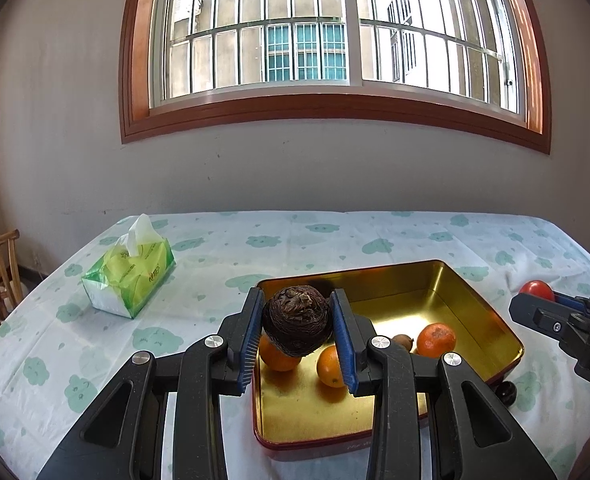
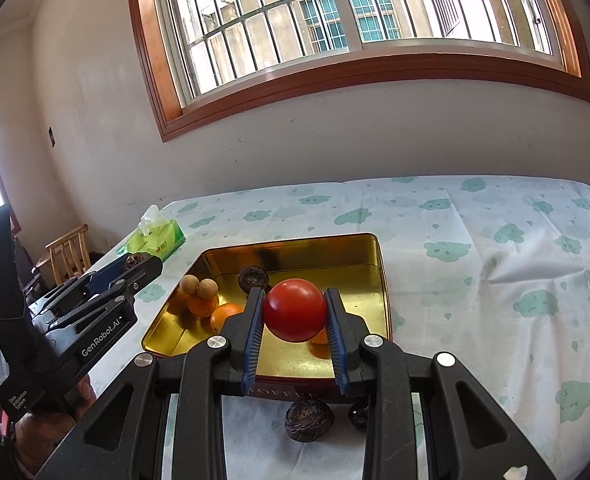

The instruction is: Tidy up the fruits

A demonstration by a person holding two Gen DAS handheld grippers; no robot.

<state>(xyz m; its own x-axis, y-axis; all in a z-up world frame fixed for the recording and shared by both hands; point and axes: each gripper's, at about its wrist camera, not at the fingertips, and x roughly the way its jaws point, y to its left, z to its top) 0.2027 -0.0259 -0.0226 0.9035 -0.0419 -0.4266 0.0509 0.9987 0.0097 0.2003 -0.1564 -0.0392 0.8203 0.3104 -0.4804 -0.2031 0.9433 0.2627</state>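
Left gripper [image 1: 298,336] clenched on dark brown fruit [image 1: 297,322] over gold tin [image 1: 447,280], right gripper [image 2: 295,330] grasping red tomato [image 2: 294,309] above tin's near edge, oranges [image 1: 435,339] inside tin.

cloud-print tablecloth [image 1: 335,236], gold tin [image 1: 491,320], tissue pack [image 1: 135,276], dark fruit [image 2: 309,420]

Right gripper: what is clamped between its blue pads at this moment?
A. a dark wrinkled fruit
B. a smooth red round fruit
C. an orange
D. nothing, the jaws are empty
B: in the right wrist view the right gripper is closed on the red round fruit above the gold tin; the dark wrinkled fruit sits in the left gripper.
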